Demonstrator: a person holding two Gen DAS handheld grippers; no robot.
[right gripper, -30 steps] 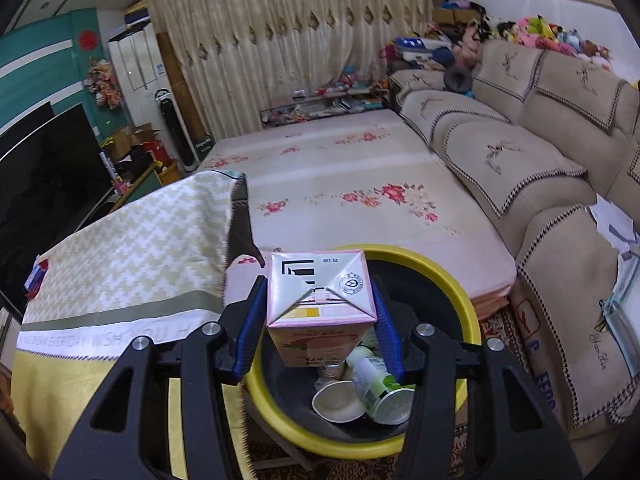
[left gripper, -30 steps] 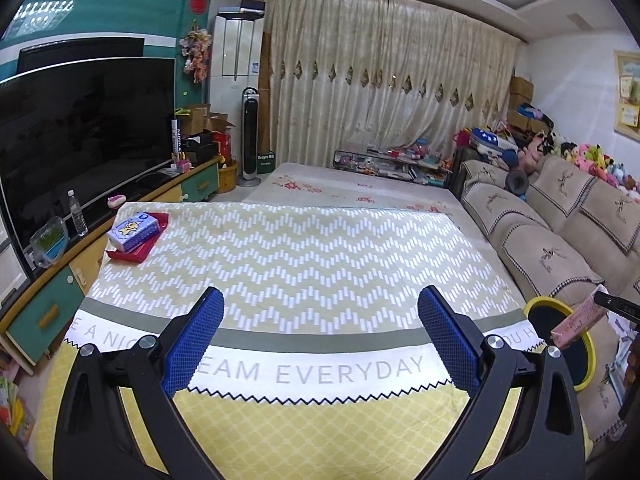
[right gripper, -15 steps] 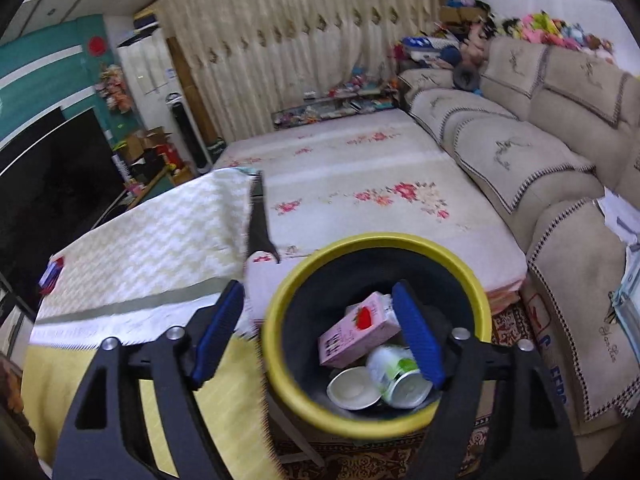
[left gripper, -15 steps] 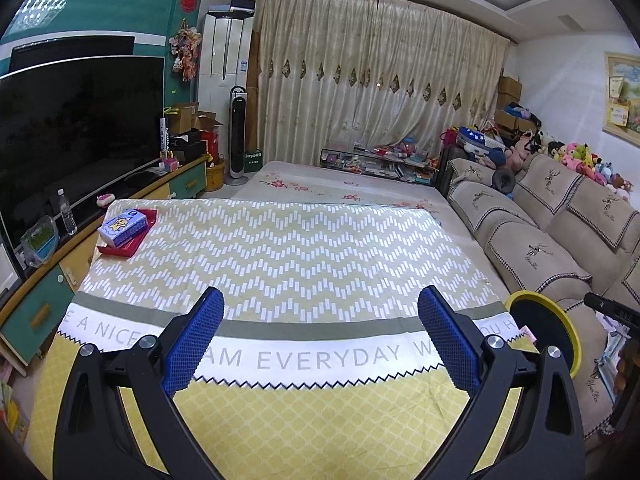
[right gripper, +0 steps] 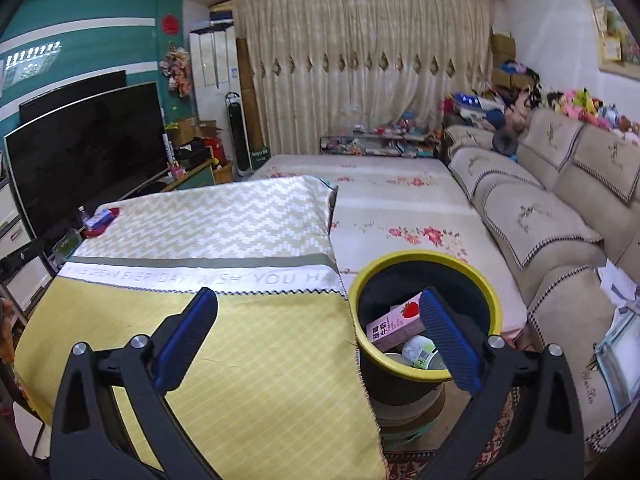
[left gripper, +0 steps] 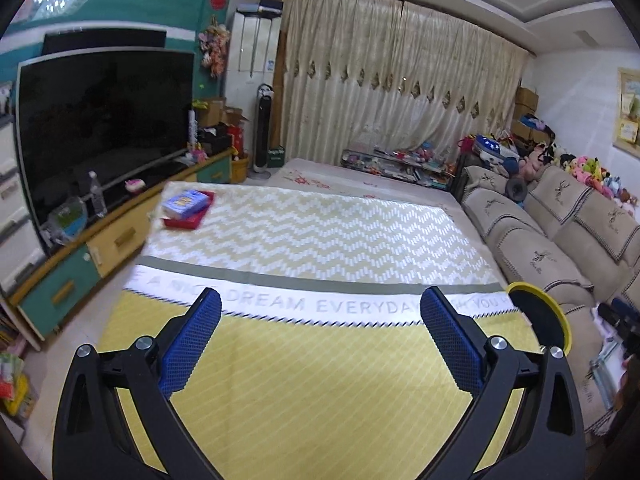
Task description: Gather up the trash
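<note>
Two sets of jaws stand wide and empty. The right gripper (right gripper: 316, 340) has just been opening its jaws, nothing between them now, and the pink strawberry-milk carton (right gripper: 396, 322) lies inside the yellow-rimmed black bin (right gripper: 424, 258) beside the tabletop's yellow-and-white patterned cloth (right gripper: 248, 352). The carton rests tilted, long axis sloping, strawberry end up toward the far right, above a white cup. The drop looks done. The left gripper (left gripper: 320, 336) hovers over the cloth, holding nothing. The next move, I'd say, calls for finding more trash; only a blue box on a red tray (left gripper: 186, 210) remains.
</note>
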